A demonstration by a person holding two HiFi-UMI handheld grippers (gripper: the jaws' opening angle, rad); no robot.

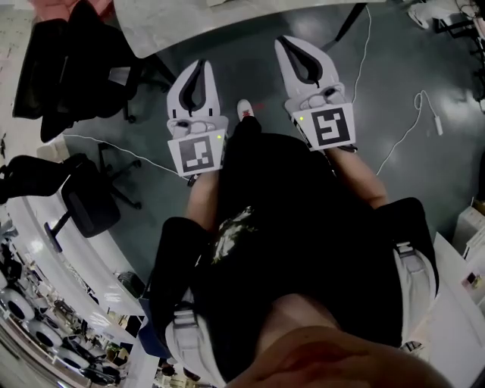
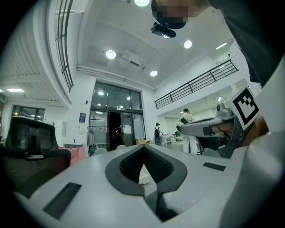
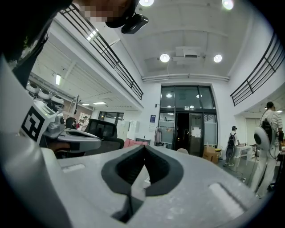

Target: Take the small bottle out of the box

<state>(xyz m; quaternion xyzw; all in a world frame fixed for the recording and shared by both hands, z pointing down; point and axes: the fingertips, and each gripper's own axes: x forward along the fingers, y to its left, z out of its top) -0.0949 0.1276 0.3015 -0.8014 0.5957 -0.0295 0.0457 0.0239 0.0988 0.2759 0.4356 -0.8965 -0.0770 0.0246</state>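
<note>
Zero progress visible: person stands on dark floor (image 1: 394,91), white table (image 1: 227,19) at 12 o'clock. No box or small bottle in any view, so location unknown. Jaws fully closed and empty on left gripper (image 1: 198,72) at 11 and right gripper (image 1: 303,57) at 1. Whole task looks pending.

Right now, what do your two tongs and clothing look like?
Both the left tongs and right tongs are pale grey with dark ribbed pads. Each carries a cube of black-and-white square markers and a small green light. The person wears a black top.
</note>
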